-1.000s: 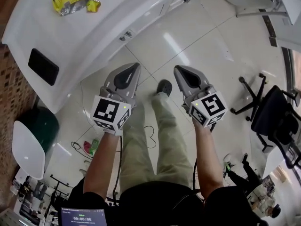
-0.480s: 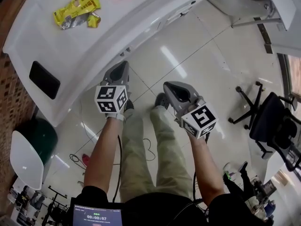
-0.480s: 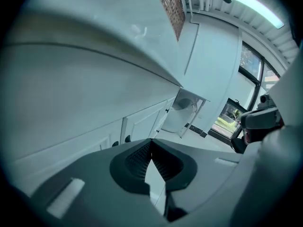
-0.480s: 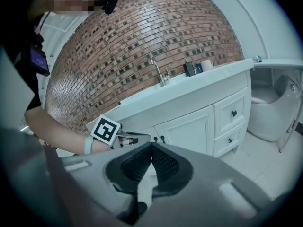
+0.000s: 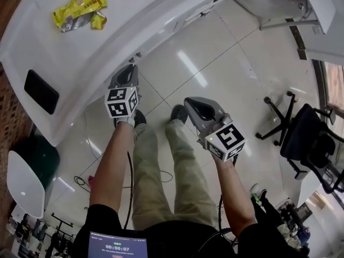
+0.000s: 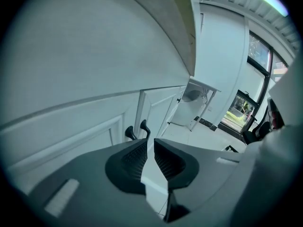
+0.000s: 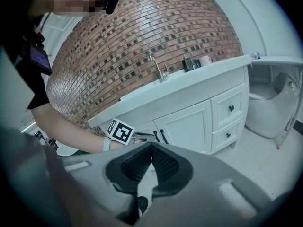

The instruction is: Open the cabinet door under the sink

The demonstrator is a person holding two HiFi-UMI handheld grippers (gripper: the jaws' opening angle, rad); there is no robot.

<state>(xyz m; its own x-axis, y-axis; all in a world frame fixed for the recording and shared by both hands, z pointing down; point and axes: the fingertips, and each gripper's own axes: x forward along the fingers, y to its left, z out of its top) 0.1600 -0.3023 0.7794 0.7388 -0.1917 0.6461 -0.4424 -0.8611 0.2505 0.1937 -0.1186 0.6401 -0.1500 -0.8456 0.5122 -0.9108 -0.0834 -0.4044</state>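
The white vanity's two cabinet doors (image 7: 187, 126) sit under the sink with its faucet (image 7: 154, 65), each door with a black handle (image 6: 143, 126) at the centre seam. My left gripper (image 6: 147, 143) is close in front of those handles, apart from them, its jaws open by a narrow gap with nothing between them. From above, the left gripper (image 5: 129, 73) reaches under the counter edge (image 5: 161, 20). My right gripper (image 5: 189, 102) hangs back over the floor, shut and empty; its own view shows its jaws (image 7: 150, 148) meeting at the tips.
Yellow snack packets (image 5: 75, 9) and a black flat object (image 5: 40, 90) lie on the countertop. Two drawers (image 7: 230, 109) are right of the doors. An office chair (image 5: 306, 138) stands at the right; a cable (image 5: 161, 173) trails on the tiled floor by the person's legs.
My left gripper has moved forward and up to the cabinet front under the counter. The right gripper has drifted slightly back and left, staying shut.
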